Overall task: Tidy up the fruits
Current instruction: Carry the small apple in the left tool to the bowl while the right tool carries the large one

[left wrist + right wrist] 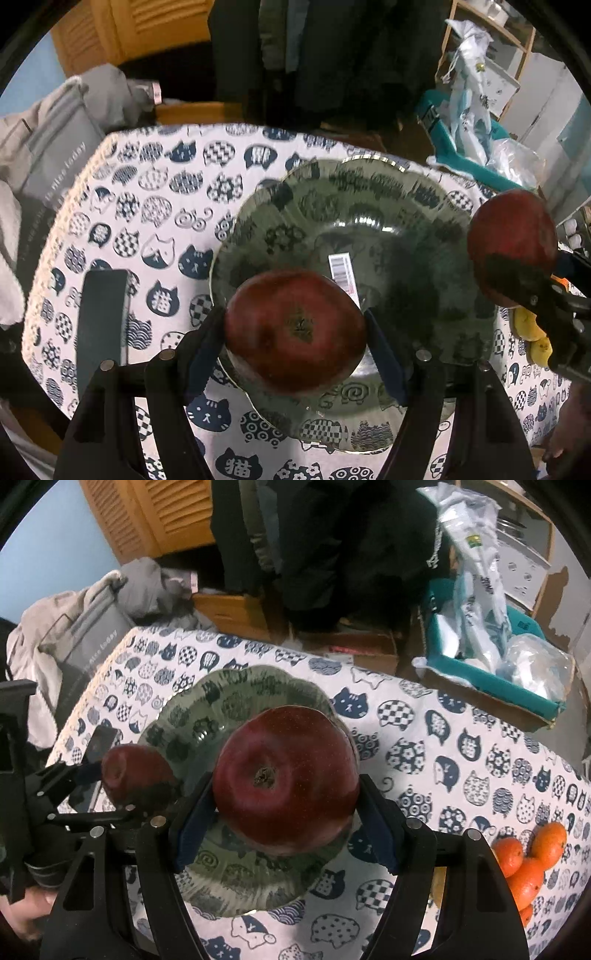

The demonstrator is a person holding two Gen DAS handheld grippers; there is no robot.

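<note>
My left tongs (295, 328) and right tongs (286, 779) each clamp a red apple (295, 328), blossom ends facing the cameras, above the plate (406, 206) at 12 o'clock

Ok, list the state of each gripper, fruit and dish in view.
left gripper: shut on left apple
right gripper: shut on right apple
glass plate: holds no fruit yet, barcode sticker on it
oranges: piled on tablecloth
</note>
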